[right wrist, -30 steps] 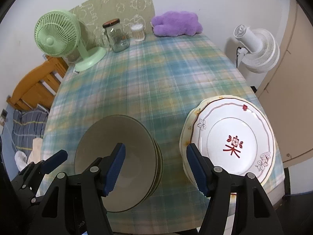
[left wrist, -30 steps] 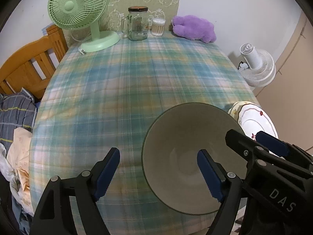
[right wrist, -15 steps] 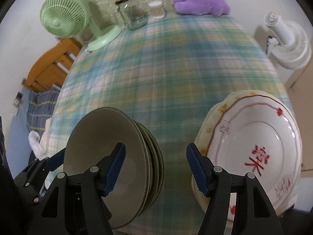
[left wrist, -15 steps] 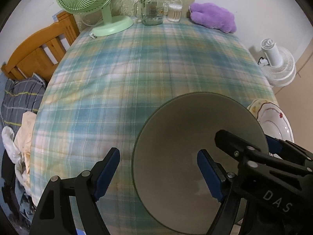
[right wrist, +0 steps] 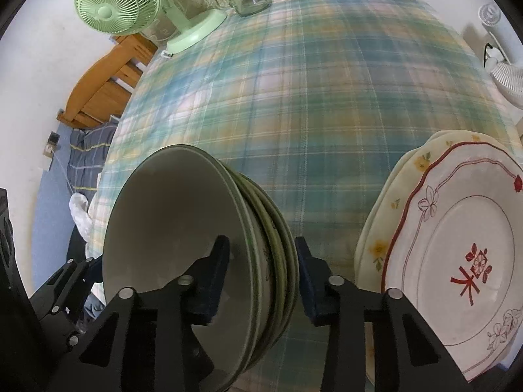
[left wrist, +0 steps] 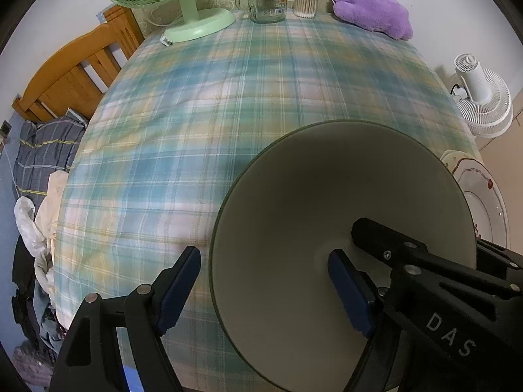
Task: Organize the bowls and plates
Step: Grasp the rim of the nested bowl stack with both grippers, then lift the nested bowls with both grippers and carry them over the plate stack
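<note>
Bowls (right wrist: 196, 254) sit nested in a tilted stack between the right gripper (right wrist: 261, 274) fingers, which clamp the stacked rims; half a second ago those fingers stood wide apart. Right of it lies the plate pile (right wrist: 457, 261), overhanging the table's near edge. The left gripper (left wrist: 261, 290) stays apart, straddling the bowls' left rim. Bare plaid cloth (left wrist: 228, 98) stretches ahead.

Soft, even indoor light, fairly dim, with no glare. The plaid surface (left wrist: 228, 114) is smeared by motion blur in both views, more so in the right wrist view. The bowl stack (right wrist: 183, 248) is shaded inside. Fisheye distortion bulges the scene, and black vignette fills the corners.
</note>
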The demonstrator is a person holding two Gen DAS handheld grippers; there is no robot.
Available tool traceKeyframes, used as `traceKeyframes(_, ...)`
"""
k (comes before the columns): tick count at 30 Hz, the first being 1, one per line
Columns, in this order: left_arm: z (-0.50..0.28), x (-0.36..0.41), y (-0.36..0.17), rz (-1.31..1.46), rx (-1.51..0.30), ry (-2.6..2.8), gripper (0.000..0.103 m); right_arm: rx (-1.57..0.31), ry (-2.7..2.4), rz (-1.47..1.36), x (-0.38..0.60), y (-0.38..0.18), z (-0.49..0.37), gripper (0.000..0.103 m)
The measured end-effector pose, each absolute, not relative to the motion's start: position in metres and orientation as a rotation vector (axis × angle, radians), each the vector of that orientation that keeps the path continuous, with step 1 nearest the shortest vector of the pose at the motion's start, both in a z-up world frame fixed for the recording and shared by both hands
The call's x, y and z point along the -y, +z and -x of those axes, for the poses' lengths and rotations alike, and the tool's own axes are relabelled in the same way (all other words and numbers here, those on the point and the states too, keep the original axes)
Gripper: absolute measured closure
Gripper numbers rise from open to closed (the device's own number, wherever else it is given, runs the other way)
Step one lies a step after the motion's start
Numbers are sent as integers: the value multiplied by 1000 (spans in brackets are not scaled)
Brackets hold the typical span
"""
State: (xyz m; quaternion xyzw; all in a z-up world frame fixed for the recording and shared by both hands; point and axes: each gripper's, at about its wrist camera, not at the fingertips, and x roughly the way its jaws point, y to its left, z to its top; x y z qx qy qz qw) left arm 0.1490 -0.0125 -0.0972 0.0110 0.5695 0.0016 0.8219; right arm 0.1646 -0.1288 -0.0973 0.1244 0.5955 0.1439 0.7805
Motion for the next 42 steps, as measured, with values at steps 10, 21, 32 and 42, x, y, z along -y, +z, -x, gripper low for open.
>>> traceKeyframes(10, -155, 7, -101, -20, -1209, -91, 22, -1287, 258, -259, 125, -95, -165, 64)
traceKeyframes(21, -159, -3, -109, 38, -1188, -263, 23, -1289, 144, -270, 120, -93, -160, 64)
traceKeyframes(32, -158, -5, -109, 102, -1174, -393, 39, -1263, 60, -267, 116, -89, -156, 62)
traceKeyframes(42, -155, -15, -105, 128, -1205, -410, 40, -1264, 25, -255, 105, -81, -151, 61)
